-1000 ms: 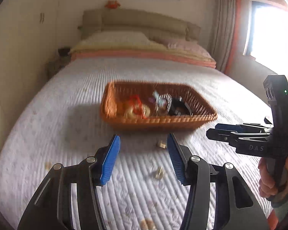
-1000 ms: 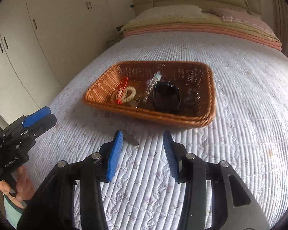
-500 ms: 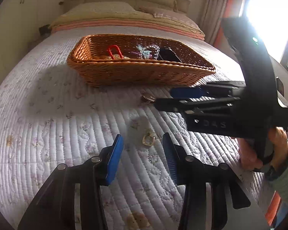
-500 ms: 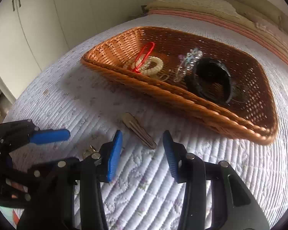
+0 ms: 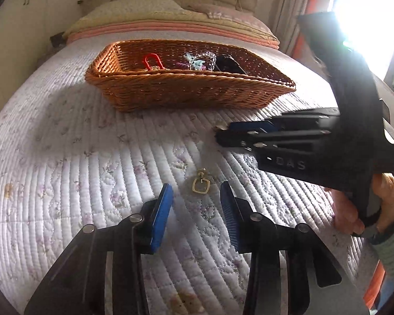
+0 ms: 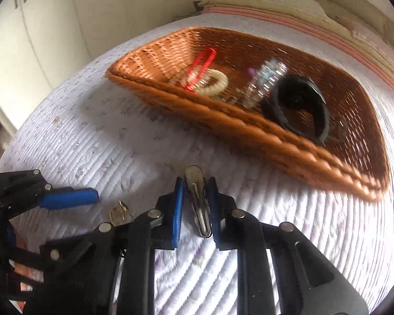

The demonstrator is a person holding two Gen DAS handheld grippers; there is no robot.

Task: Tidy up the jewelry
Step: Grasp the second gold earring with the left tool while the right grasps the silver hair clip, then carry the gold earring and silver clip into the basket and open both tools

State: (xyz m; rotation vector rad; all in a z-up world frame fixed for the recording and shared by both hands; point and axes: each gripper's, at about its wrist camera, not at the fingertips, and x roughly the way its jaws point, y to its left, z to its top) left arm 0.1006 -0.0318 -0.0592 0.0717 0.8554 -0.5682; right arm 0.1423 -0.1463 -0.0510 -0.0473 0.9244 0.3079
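A small gold charm lies on the quilted bedspread just ahead of my left gripper. Its jaws are closing either side of the charm without touching it. A silver hair clip sits lengthwise between the blue pads of my right gripper. Those jaws are closing, and the pads meet both sides of the clip. The right gripper also shows from the side in the left wrist view, low over the bed. The wicker basket beyond holds a red clip, a cream hair tie, a beaded bracelet and a black band.
The basket stands mid-bed, a short way past both grippers. Pillows and a headboard lie behind it. A bright window is on the right, white wardrobes on the left. A person's hand holds the right gripper's handle.
Both grippers sank toward the bedspread and came nearer each other. The right jaws narrowed onto the hair clip. The left jaws narrowed around the gold charm.
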